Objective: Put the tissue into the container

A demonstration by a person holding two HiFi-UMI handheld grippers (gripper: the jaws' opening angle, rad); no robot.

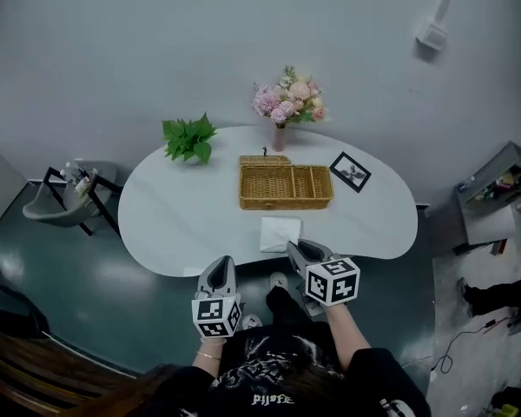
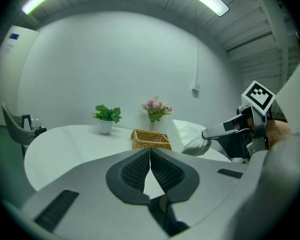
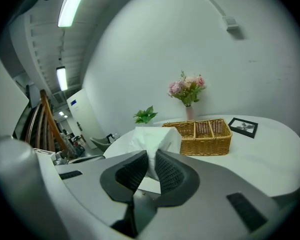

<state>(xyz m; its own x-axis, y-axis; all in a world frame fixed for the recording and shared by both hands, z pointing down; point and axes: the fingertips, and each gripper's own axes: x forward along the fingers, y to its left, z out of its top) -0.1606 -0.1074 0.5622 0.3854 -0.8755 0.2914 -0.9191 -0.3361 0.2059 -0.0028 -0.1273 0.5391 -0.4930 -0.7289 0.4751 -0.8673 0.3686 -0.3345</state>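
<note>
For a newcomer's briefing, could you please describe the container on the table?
On the white table, look near the far edge, before the vase of pink flowers. The container is the low tan wicker basket with inner dividers, unlike the flat black-framed picture beside it.

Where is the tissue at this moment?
In the head view, the tissue is pinched in the right gripper, over the table's near edge, before the wicker basket.

The table [image 1: 174, 224] is being viewed from high above its near side by the head camera, aimed steeply down. The two gripper cameras are being held low and close at that near edge, facing across the top. The basket [image 1: 286, 205], flowers [image 1: 288, 101] and plant [image 1: 189, 137] are being caught in all three views.
</note>
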